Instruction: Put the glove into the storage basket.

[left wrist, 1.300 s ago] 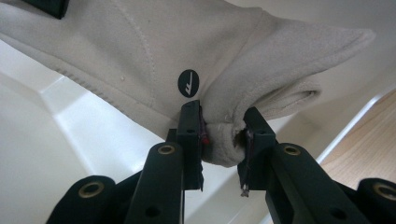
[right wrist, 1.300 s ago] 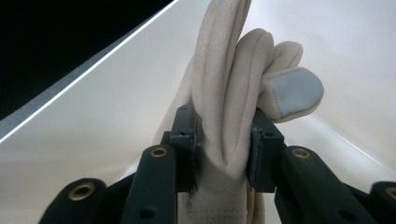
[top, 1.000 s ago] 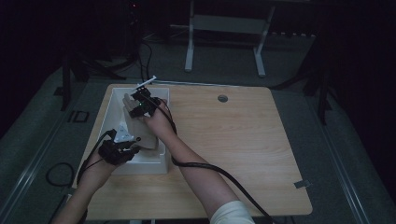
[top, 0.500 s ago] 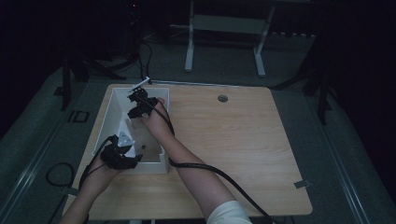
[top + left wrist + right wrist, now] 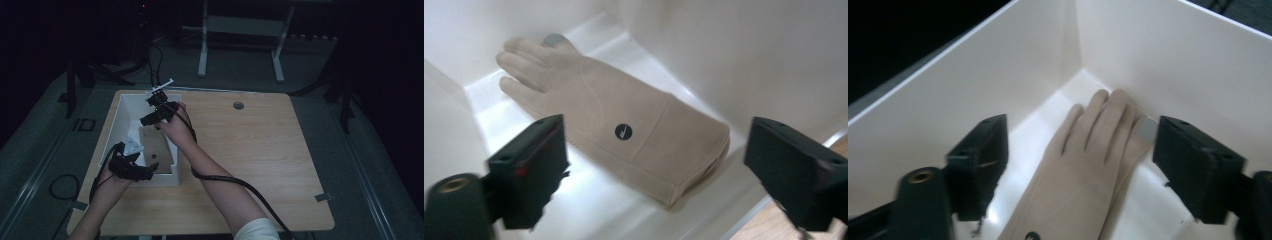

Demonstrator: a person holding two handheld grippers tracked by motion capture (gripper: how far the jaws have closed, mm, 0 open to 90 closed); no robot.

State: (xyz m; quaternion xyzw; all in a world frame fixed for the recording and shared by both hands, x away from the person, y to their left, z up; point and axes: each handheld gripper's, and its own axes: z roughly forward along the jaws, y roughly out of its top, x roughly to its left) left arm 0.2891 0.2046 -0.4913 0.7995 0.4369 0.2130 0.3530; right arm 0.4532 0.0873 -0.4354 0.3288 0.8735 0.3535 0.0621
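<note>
- A beige glove [image 5: 609,130] lies flat on the floor of a white bin [image 5: 120,120] at the left end of a wooden table [image 5: 260,165], seen from the high view.
- In that view the glove [image 5: 155,145] sits in the bin's near half, close to the right wall.
- The left gripper [image 5: 134,167] hovers over the bin's near edge, held in the person's left hand [image 5: 107,187].
- Its jaws have just been opening and now stand wide apart; in the left gripper view [image 5: 664,180] the glove's cuff lies below and between them, untouched.
- A small round black logo [image 5: 623,132] marks the back of the glove, near the cuff seam.
- The right gripper [image 5: 152,116] hangs over the bin's far half, the person's right hand [image 5: 175,127] behind it and a black cable [image 5: 225,181] trailing back across the table.
- Its jaws have also just been opening; in the right gripper view [image 5: 1078,170] they stand spread on either side of the glove's fingers [image 5: 1098,125], clear of the cloth.
- The glove's fingertips point into a far corner of the bin [image 5: 1148,55], a grey patch [image 5: 1147,131] showing on one fingertip beside the wall.
</note>
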